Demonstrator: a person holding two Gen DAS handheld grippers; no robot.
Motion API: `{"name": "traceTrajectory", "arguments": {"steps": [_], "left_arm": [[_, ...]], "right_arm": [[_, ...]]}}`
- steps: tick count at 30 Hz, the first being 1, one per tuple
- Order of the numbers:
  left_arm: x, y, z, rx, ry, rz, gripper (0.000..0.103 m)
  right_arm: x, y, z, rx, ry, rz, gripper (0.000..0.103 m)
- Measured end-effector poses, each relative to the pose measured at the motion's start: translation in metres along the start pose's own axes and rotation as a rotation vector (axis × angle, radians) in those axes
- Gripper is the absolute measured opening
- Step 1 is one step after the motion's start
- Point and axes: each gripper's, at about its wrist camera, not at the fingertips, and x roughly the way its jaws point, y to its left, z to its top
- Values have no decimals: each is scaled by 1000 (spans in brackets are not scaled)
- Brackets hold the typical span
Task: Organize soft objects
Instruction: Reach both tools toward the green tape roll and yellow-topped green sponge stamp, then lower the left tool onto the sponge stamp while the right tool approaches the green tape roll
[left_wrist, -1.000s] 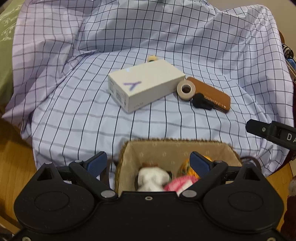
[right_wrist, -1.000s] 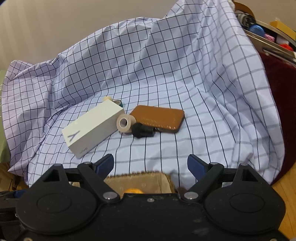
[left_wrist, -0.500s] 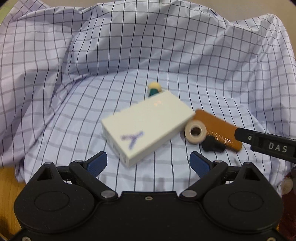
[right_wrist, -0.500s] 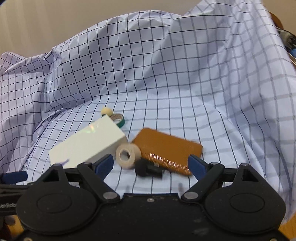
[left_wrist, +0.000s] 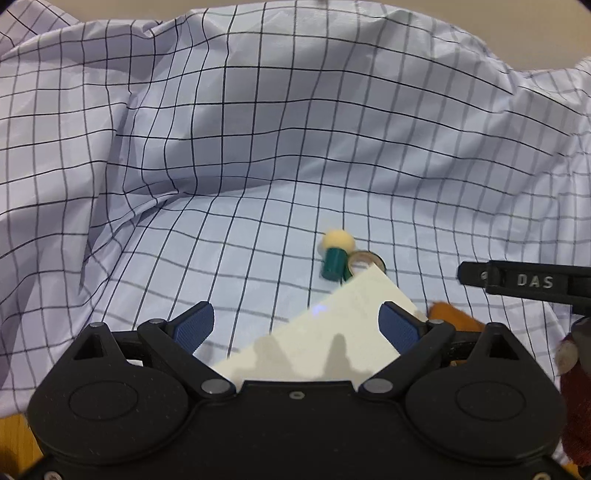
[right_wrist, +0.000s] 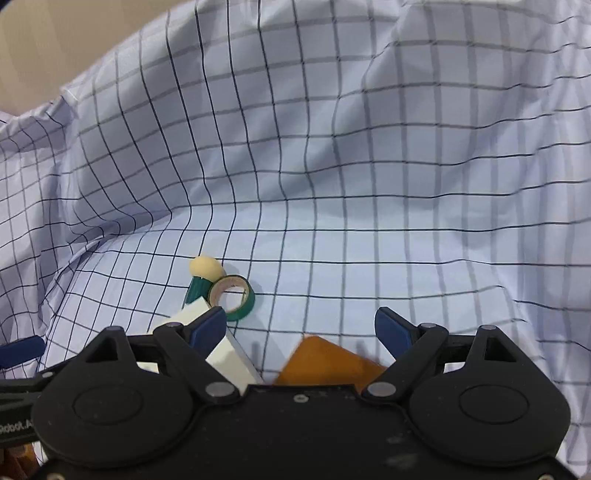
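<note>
Checked cloth (left_wrist: 258, 129), pale lilac with dark grid lines, fills both views, lying flat across the middle and rising in loose folds toward the top and left of each frame; a strip of beige wall shows along the top edge. Next in size, a white box (left_wrist: 332, 336) lies on the flat part of the cloth at lower centre of the left wrist view, its far corner pointing up and right, between the spread blue pads of the left gripper (left_wrist: 297, 325), which is released and holds nothing. In the right wrist view the same box shows only as a corner at lower left, partly behind the left pad of the right gripper (right_wrist: 301, 328), whose jaws also stand wide apart and empty. A brown flat case (right_wrist: 321, 360) lies just right of the box, at lower centre of that view, blurred and half hidden by the gripper body. Beyond the box's far corner sits a green tape roll (right_wrist: 232, 293), on its side with the hollow facing the camera. Touching it on the left is a small sponge (right_wrist: 204, 267), a soft cream dome on a green handle (left_wrist: 333, 262), lying on the cloth left of frame centre.
</note>
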Motion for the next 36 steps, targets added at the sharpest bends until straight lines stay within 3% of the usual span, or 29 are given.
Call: {"name": "traceTrajectory", "arguments": {"steps": [9, 17, 36], "left_arm": [[33, 21, 25, -49, 19, 30, 93], [48, 36, 31, -77, 73, 40, 93], [64, 25, 36, 2, 96, 67, 93]], "right_arm": [[79, 17, 30, 1, 127, -12, 88], [113, 33, 33, -22, 166, -21, 88], [142, 38, 25, -89, 140, -184, 87]]}}
